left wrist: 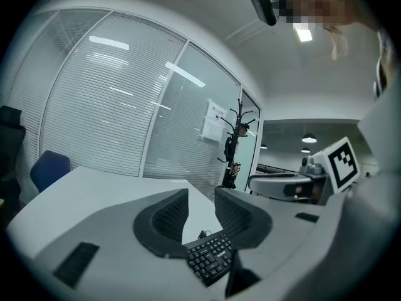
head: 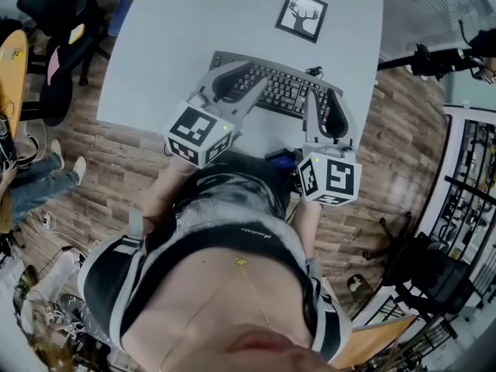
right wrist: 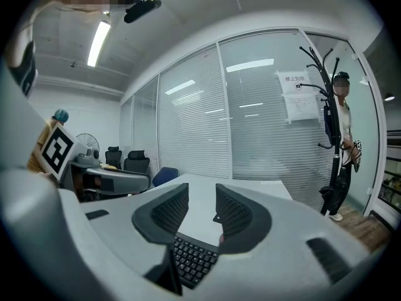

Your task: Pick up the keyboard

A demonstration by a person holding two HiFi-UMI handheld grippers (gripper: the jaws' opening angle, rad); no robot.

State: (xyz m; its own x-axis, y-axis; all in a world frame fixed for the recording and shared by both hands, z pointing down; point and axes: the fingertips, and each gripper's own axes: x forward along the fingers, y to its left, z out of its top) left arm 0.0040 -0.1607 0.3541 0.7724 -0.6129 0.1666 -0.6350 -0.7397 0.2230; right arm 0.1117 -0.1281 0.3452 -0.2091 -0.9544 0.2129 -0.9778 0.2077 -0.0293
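On the grey worktop (head: 174, 33), the left gripper (head: 235, 74) reaches in over the near edge and hangs above the left end of the keyboard (head: 283, 91). Its pads (left wrist: 168, 215) are drawn in as close as they go, with only a slit between them. Nothing is caught in the slit, and the keys show just below the jaws. The keyboard lies flat, keys up, close to the near edge at its middle. Its long axis runs left to right, roughly along that edge but a little askew, so the right end lies nearer the edge than the left. A cable (head: 314, 72) leaves the far long side near the right end. The right gripper (head: 327, 103) sits at that right end with its jaws a narrow gap apart, pressing on nothing, the keys beneath them.
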